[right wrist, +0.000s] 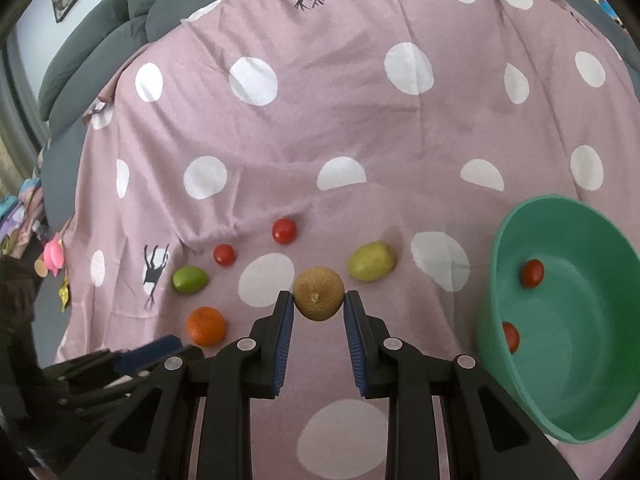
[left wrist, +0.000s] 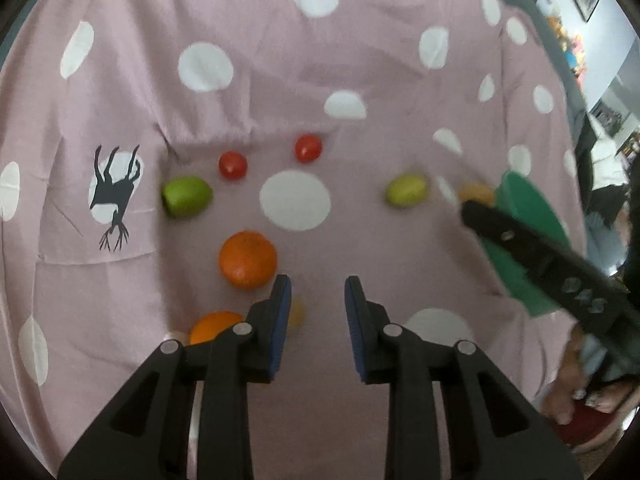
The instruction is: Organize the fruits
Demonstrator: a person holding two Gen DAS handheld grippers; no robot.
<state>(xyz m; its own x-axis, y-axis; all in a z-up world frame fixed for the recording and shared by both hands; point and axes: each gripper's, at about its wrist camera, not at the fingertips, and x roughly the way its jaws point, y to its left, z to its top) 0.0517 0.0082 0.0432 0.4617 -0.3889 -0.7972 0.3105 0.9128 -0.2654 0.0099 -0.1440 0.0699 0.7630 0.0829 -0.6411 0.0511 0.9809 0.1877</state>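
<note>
A green plastic bowl (right wrist: pixel 568 320) sits on the pink polka-dot sheet (right wrist: pixel 320 120) at 3 o'clock in the right wrist view, tilted so its inside faces the camera. Two cherry tomatoes lie in it: one (right wrist: pixel 532 273) high on the far wall, one (right wrist: pixel 511 337) lower, half hidden behind the near rim.

The right tongs (right wrist: pixel 319 300) are clamped on a brown kiwi (right wrist: pixel 319 294), its stem end facing the camera, the blue pads touching it on both sides. Just beyond it at 1 o'clock lies a yellow-green fruit (right wrist: pixel 371 267), apart from the tongs. Two more cherry tomatoes rest on the sheet at 11 o'clock, the nearer (right wrist: pixel 224 255) and the farther (right wrist: pixel 284 231). A lime-green fruit (right wrist: pixel 191 279) lies at 10 o'clock, with an orange (right wrist: pixel 206 326) below it, near 9 o'clock.

In the left wrist view, the left tongs (left wrist: pixel 318 286) hang with jaws apart, nothing between them. The orange (left wrist: pixel 248 259) lies just beside the left finger's tip at 11 o'clock, not touching as far as shows. A second orange (left wrist: pixel 214 326) sits at 9 o'clock, partly hidden behind that finger. The lime-green fruit (left wrist: pixel 187 196) is farther out at 10 o'clock; the yellow-green fruit (left wrist: pixel 406 189) is at 1 o'clock. The bowl (left wrist: pixel 520 216) shows at 3 o'clock, crossed by the blurred right tongs.
</note>
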